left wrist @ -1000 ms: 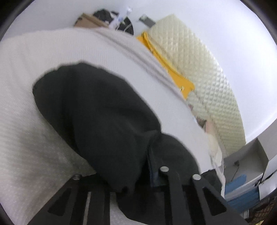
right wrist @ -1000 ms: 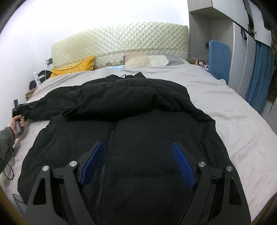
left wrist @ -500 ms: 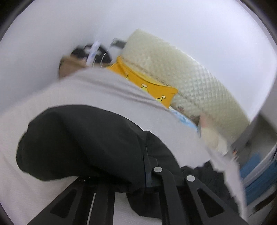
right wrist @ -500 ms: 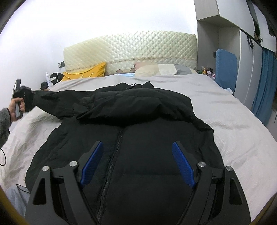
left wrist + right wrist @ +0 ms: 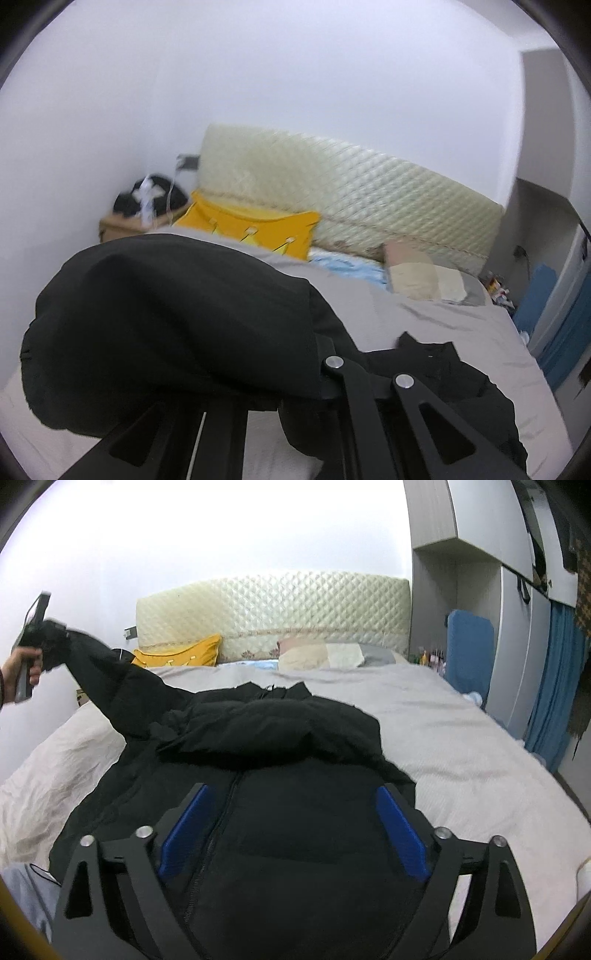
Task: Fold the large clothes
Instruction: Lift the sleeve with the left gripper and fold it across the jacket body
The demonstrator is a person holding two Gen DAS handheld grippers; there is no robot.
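left sleeve lifted for folding inward
the left gripper [image 5: 35, 646] clamped the cuff of the black padded zip-front jacket [image 5: 280, 786], spread on the grey-sheeted bed [image 5: 461, 746]; the right gripper [image 5: 291, 827] hovered open above its front.

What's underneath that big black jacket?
The black jacket lies on a grey bedsheet, which shows all around it. Anything directly beneath its body is covered. The left tool holds one sleeve up.
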